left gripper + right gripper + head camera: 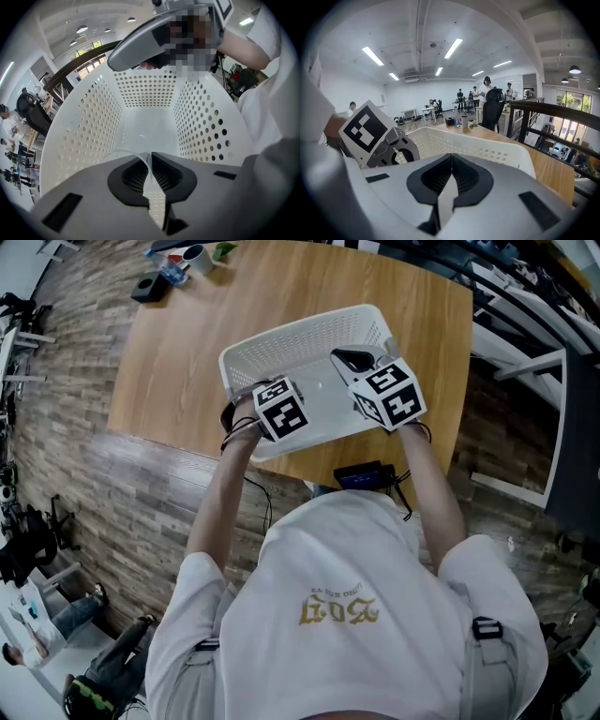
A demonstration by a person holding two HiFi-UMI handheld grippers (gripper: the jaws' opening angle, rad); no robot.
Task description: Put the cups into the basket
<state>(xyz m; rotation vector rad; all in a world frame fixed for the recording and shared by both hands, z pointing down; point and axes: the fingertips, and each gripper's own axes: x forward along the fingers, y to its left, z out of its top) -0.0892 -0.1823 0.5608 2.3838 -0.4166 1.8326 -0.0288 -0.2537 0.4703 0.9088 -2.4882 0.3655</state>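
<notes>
Clear plastic is what gives it away: a thin see-through cup (pixel 123 151) has its rim pinched between the jaws of the left gripper (pixel 150 161), and from where that gripper looks, the cup hangs inside the white perforated basket (pixel 89 126), above its floor. So this cup is in the basket's space but not yet let go. The right gripper (pixel 450 164) has its jaws pressed together with nothing between them; it hovers just over the basket's near rim (pixel 487 146), beside the left one.

From above, both grippers sit over the near half of the basket, which rests on the wooden table (pixel 187 362) at its near edge. I can't make out any other cup on the basket floor, though clear ones would be hard to spot. At the table's far corner stands a pale cup (pixel 195 256) among some small clutter, well apart from the basket.

My guess: the first cup is nearly delivered and needs only lowering and release, and the far cup may be left to fetch.
</notes>
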